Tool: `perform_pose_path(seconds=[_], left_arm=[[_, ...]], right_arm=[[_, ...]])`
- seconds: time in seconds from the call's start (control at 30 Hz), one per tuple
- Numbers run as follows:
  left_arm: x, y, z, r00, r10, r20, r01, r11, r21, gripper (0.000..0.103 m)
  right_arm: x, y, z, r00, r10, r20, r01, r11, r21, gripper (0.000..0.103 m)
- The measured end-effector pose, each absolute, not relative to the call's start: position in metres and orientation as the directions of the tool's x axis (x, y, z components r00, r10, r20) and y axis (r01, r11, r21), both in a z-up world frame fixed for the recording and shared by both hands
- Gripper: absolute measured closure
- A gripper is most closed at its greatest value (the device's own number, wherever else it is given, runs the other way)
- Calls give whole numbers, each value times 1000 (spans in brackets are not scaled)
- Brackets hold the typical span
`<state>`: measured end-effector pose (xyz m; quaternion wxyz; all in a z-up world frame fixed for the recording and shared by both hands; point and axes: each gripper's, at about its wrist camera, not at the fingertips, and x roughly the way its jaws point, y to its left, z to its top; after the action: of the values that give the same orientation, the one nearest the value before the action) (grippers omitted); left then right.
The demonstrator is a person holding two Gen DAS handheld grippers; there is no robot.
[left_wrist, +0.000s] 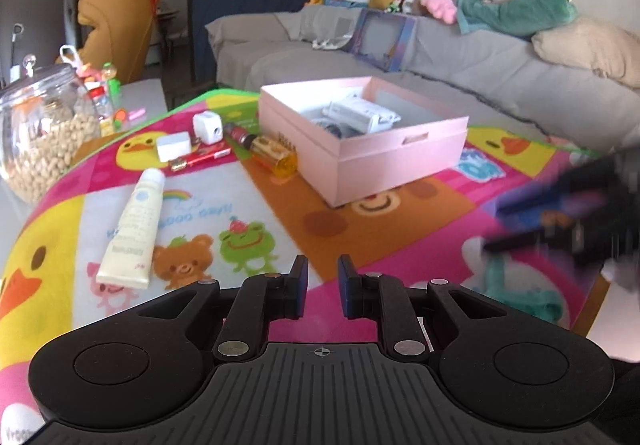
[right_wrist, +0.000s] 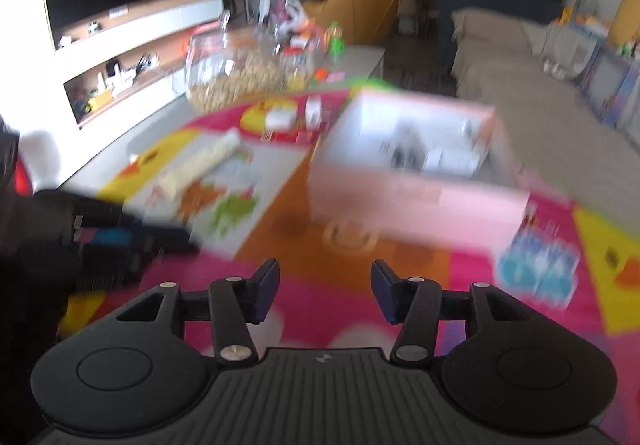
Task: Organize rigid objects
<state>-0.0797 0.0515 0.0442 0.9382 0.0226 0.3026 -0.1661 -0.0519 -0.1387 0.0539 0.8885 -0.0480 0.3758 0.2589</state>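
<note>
A pink open box [left_wrist: 360, 149] holding white items stands on the colourful cartoon mat [left_wrist: 208, 205]. Left of it lie an amber bottle [left_wrist: 268, 153], a red flat pack [left_wrist: 200, 159], a white charger [left_wrist: 173, 146], a white cube device [left_wrist: 208, 127] and a cream tube [left_wrist: 134, 233]. My left gripper [left_wrist: 323, 287] is open and empty, low over the mat's near edge. My right gripper [right_wrist: 325, 291] is open and empty, over the mat in front of the box [right_wrist: 416, 181]; its view is motion-blurred. The tube [right_wrist: 204, 161] shows there too.
A glass jar of beans [left_wrist: 44, 129] stands at the mat's left edge among small toys. A grey sofa [left_wrist: 440, 57] runs behind the table. A TV wall unit [right_wrist: 120, 5] is at the left in the right wrist view.
</note>
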Motion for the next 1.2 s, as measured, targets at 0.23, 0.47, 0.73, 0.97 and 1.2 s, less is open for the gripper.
perform_pose_path(seconds=[0.23, 0.47, 0.73, 0.97, 1.2], left_arm=[[-81, 41, 47, 764, -331, -554, 341, 936, -89, 86], [-81, 45, 44, 756, -319, -572, 319, 942, -103, 88], [-80, 49, 39, 737, -340, -585, 317, 937, -145, 88], [-78, 52, 36, 727, -352, -589, 315, 934, -169, 88], [-79, 59, 36, 736, -347, -581, 299, 937, -181, 88]], right_arm=[[-70, -139, 17, 631, 322, -706, -442, 897, 14, 38], [-73, -143, 12, 601, 426, -676, -497, 862, 102, 34], [-63, -147, 46, 661, 429, -616, -468, 877, 108, 81], [-21, -160, 114, 782, 410, -470, -397, 908, 132, 103], [2, -151, 101, 696, 393, -601, -406, 906, 122, 89]])
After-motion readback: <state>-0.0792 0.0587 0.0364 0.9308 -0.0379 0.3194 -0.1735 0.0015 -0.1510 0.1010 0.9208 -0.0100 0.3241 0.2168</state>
